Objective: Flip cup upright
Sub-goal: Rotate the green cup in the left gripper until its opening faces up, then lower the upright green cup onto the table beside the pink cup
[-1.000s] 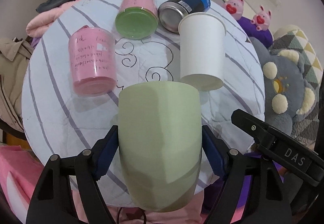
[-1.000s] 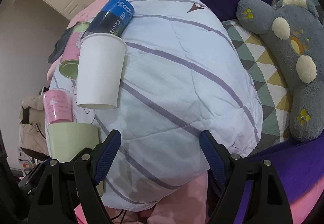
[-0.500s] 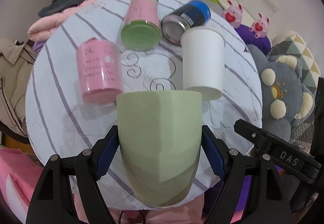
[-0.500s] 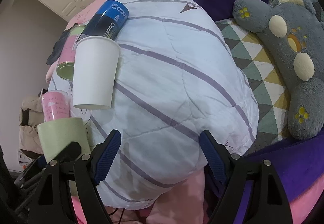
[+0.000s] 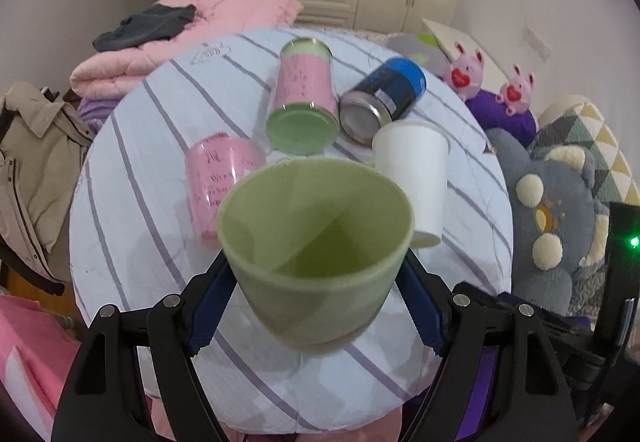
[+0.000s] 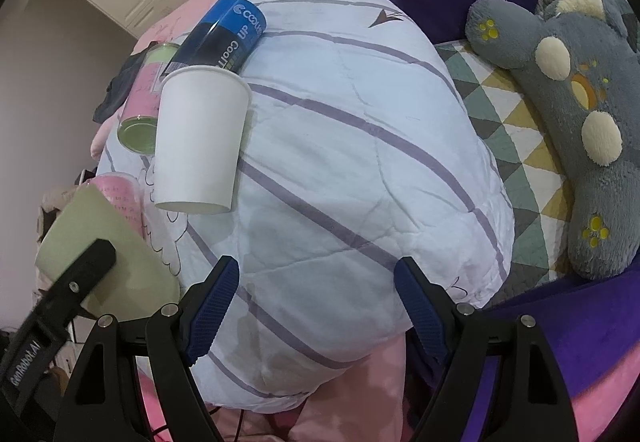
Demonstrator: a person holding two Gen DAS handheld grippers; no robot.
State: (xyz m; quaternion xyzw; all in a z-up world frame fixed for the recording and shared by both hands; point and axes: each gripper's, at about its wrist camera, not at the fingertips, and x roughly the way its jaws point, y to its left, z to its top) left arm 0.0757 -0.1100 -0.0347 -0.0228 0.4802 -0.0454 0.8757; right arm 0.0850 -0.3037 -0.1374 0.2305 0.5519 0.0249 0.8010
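Observation:
My left gripper (image 5: 316, 298) is shut on a pale green cup (image 5: 316, 242), held above the striped white quilt (image 5: 132, 202). The cup's open mouth tilts up toward the camera and I see inside it. In the right wrist view the same green cup (image 6: 100, 242) shows at the far left with the left gripper's finger across it. My right gripper (image 6: 316, 306) is open and empty above the quilt's (image 6: 360, 162) near edge.
On the quilt lie a white paper cup (image 5: 416, 178), a pink cup (image 5: 216, 178), a pink-and-green tumbler (image 5: 304, 98) and a blue-and-black can (image 5: 380, 98). A grey plush toy (image 5: 560, 218) lies right. Pink bedding (image 5: 192, 22) is behind.
The left gripper has lifted and turned the green cup from base-up to mouth-up, tilted. The right gripper has barely moved.

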